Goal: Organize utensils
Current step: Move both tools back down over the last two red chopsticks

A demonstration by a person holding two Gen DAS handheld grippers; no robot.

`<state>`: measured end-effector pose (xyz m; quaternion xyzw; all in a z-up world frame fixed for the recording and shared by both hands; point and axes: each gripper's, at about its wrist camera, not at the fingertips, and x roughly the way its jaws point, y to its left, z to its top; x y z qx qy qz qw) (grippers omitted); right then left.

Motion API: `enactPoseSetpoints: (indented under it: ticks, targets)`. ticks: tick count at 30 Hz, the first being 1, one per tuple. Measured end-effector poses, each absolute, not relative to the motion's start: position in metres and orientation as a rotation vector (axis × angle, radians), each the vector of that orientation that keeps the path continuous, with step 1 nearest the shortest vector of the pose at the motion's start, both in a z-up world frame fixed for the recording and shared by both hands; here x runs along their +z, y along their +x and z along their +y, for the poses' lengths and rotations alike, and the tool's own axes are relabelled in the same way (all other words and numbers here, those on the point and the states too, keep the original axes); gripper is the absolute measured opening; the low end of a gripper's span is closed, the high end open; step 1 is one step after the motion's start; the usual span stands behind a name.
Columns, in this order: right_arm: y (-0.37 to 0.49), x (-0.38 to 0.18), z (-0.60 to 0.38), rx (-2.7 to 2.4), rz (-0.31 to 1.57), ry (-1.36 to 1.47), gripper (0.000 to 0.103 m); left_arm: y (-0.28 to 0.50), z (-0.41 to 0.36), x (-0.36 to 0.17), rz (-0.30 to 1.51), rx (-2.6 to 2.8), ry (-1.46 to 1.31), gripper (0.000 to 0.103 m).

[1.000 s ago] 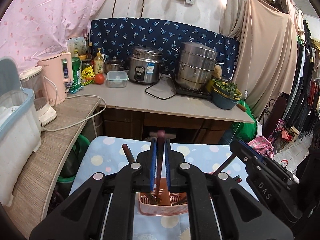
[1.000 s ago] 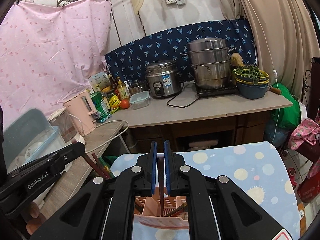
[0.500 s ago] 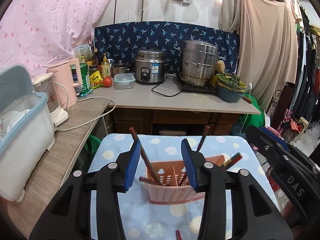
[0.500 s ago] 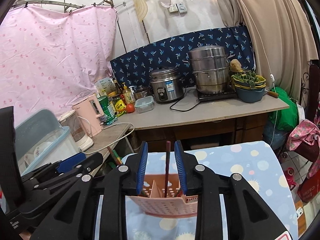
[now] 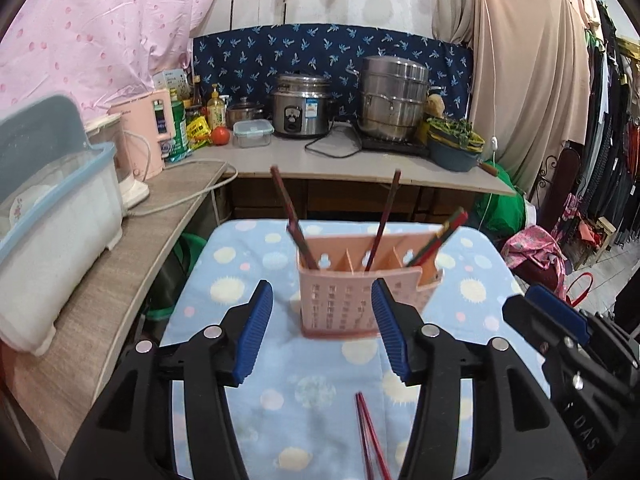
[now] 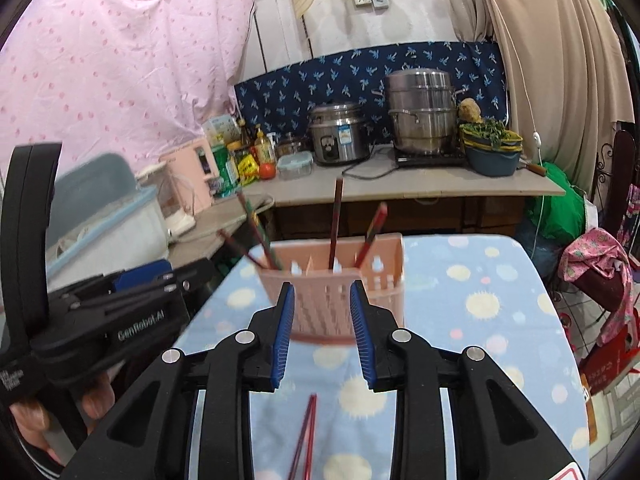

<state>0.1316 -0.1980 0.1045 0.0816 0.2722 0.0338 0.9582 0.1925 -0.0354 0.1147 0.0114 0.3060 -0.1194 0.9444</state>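
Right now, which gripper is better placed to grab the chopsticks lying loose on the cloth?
Probably right. The loose chopsticks lie almost centred below the right gripper; under the left gripper they sit off toward its right finger. Both grippers are empty.

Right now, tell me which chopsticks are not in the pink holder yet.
The red pair lying flat on the spotted cloth, nearest the cameras. All the other chopsticks stand leaning inside the pink holder.

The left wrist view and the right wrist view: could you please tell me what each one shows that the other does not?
Only the left wrist view shows the right gripper from the side. Only the right wrist view shows the left gripper from the side, with the hand under it. Both show the pink holder standing on the dotted cloth, chopsticks leaning in it, and a loose red pair lying in front.
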Motion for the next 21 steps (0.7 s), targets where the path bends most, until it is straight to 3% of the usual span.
enactPoseSetpoints:
  ticks: [21]
  targets:
    - [0.039,-0.001,-0.185,0.056,0.793,0.205,0.029,0.107,-0.019,0.001,0.830,-0.188,0.093,0.049]
